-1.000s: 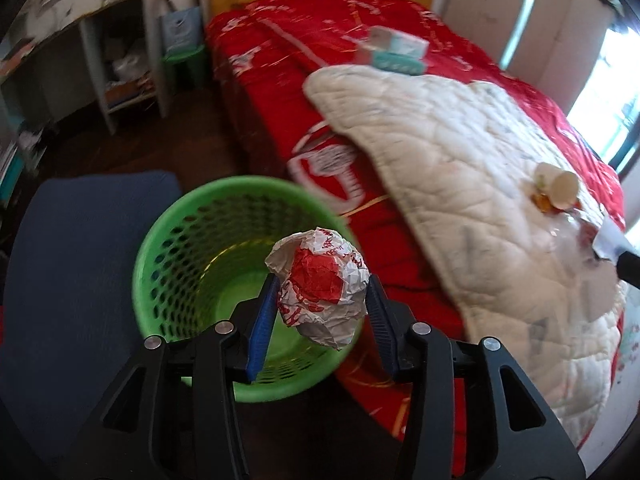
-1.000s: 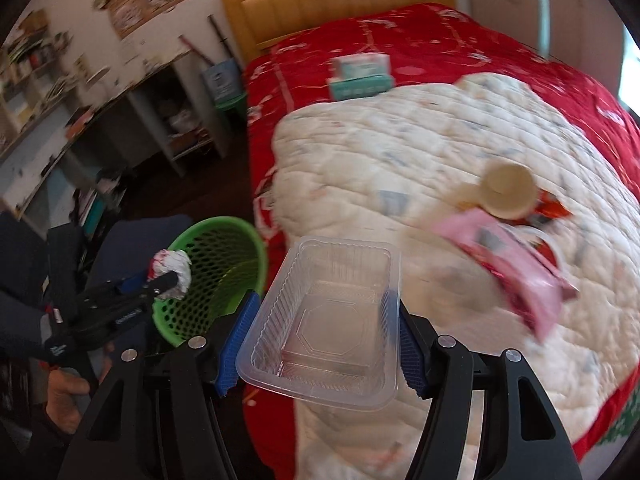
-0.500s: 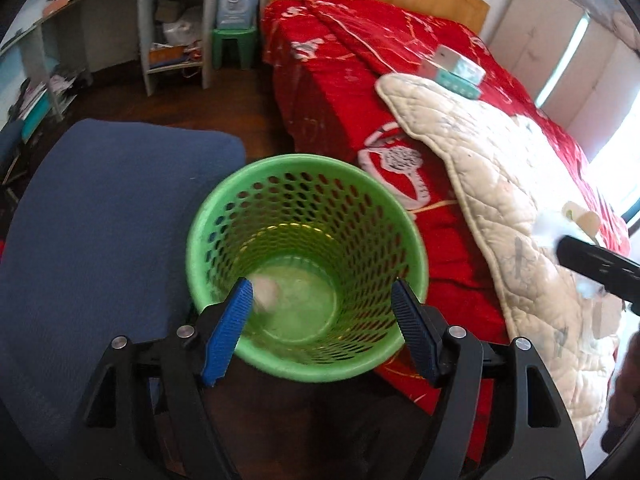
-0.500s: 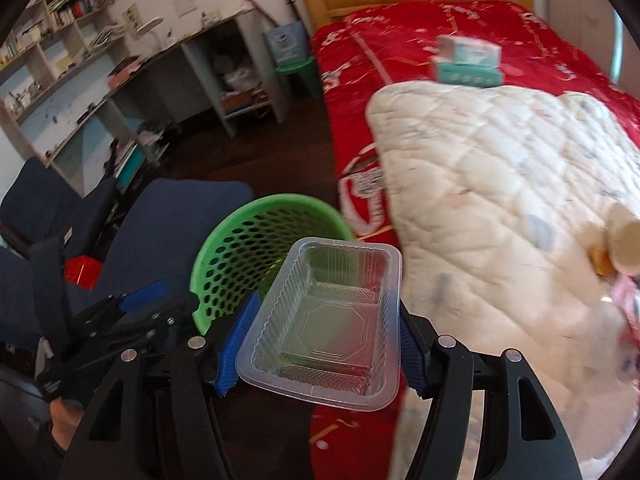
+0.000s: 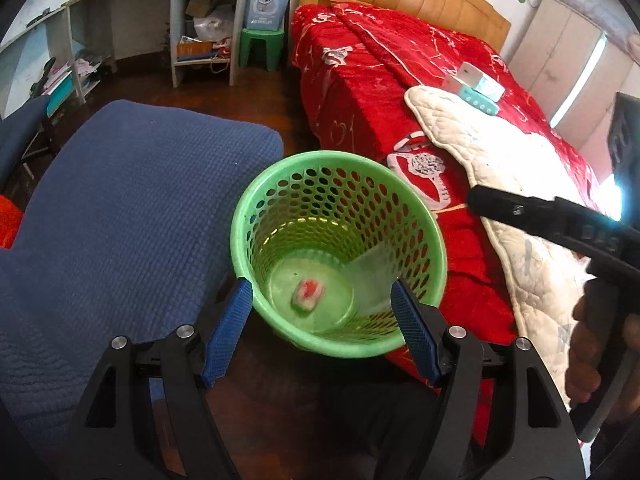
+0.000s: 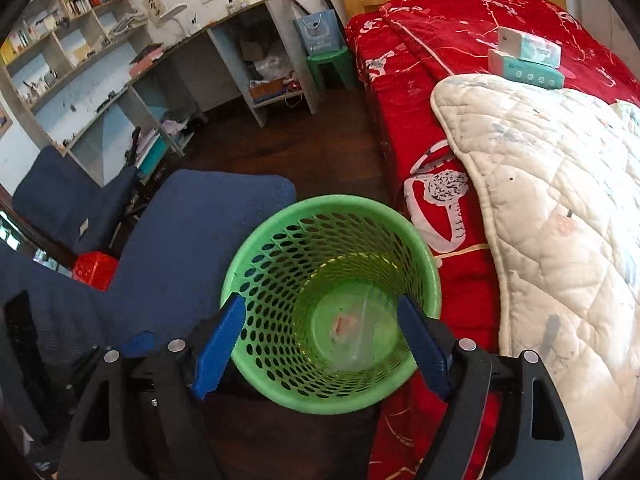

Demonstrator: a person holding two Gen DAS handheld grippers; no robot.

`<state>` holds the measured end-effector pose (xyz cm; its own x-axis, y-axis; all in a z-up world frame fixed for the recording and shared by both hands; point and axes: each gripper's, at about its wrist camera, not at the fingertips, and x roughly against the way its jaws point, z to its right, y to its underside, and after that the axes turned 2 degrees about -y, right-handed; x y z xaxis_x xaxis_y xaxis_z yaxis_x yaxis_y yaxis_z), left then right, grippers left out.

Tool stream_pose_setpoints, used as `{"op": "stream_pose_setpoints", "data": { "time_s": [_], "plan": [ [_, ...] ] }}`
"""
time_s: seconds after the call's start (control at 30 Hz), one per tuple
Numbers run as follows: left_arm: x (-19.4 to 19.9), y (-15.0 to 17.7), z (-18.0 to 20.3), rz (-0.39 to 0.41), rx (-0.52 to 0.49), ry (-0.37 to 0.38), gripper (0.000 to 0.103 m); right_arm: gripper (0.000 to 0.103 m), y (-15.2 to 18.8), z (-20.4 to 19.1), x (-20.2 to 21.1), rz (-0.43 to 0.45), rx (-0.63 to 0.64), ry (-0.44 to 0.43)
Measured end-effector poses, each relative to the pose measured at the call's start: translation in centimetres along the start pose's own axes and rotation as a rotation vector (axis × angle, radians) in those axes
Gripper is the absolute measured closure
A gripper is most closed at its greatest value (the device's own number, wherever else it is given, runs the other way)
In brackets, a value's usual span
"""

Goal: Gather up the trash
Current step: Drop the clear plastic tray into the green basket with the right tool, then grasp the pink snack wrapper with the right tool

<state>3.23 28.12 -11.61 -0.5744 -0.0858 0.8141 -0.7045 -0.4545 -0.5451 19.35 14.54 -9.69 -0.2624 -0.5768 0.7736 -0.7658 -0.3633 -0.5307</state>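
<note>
A green perforated waste basket (image 5: 280, 184) stands on the dark floor beside the bed; it also shows in the right wrist view (image 6: 276, 232). A crumpled red and white wrapper (image 5: 308, 295) lies on its bottom, faintly seen from the right wrist (image 6: 345, 325). A clear plastic tray (image 5: 370, 270) leans inside against the basket wall, also in the right wrist view (image 6: 364, 336). My left gripper (image 5: 322, 330) is open and empty just above the basket's near rim. My right gripper (image 6: 320, 344) is open and empty over the basket; its arm (image 5: 556, 220) reaches in from the right.
A blue chair seat (image 5: 120, 200) lies left of the basket. The bed with a red blanket (image 5: 380, 80) and a white quilt (image 6: 560, 200) is on the right, tissue packs (image 6: 528, 58) on it. Shelves and a green stool (image 5: 262, 46) stand at the back.
My left gripper opened and dropped the wrapper into the basket. My right gripper swung from the bed to over the basket, opened and let the clear tray fall in.
</note>
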Motion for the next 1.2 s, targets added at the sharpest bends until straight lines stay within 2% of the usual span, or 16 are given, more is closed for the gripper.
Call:
{"op": "stream_pose_setpoints", "data": {
  "time_s": [0.27,0.47,0.6,0.8,0.9,1.03,1.2],
  "plan": [
    [0.1,-0.1,2.8,0.001,-0.041,0.039,0.031,0.018,1.6,3.6,6.4,0.072,-0.001,0.124],
    [0.4,0.1,6.5,0.001,-0.094,0.083,0.031,0.018,3.5,8.1,12.2,0.108,0.000,0.232],
    [0.8,0.3,8.5,0.002,-0.122,0.108,0.031,0.013,4.6,11.6,15.8,0.113,0.022,0.307],
    [1.1,0.6,11.2,0.000,-0.155,0.141,0.030,0.013,6.1,17.7,18.9,0.069,0.005,0.338],
    [1.0,0.8,12.5,-0.006,-0.168,0.156,0.030,0.013,6.7,20.3,19.8,0.046,-0.011,0.322],
    [0.8,1.1,14.3,-0.017,-0.198,0.163,0.030,0.013,7.0,22.7,19.8,0.014,-0.011,0.324],
    [0.6,1.4,15.9,-0.026,-0.224,0.160,0.030,0.013,7.0,25.0,18.9,-0.030,-0.024,0.276]
  ]
}}
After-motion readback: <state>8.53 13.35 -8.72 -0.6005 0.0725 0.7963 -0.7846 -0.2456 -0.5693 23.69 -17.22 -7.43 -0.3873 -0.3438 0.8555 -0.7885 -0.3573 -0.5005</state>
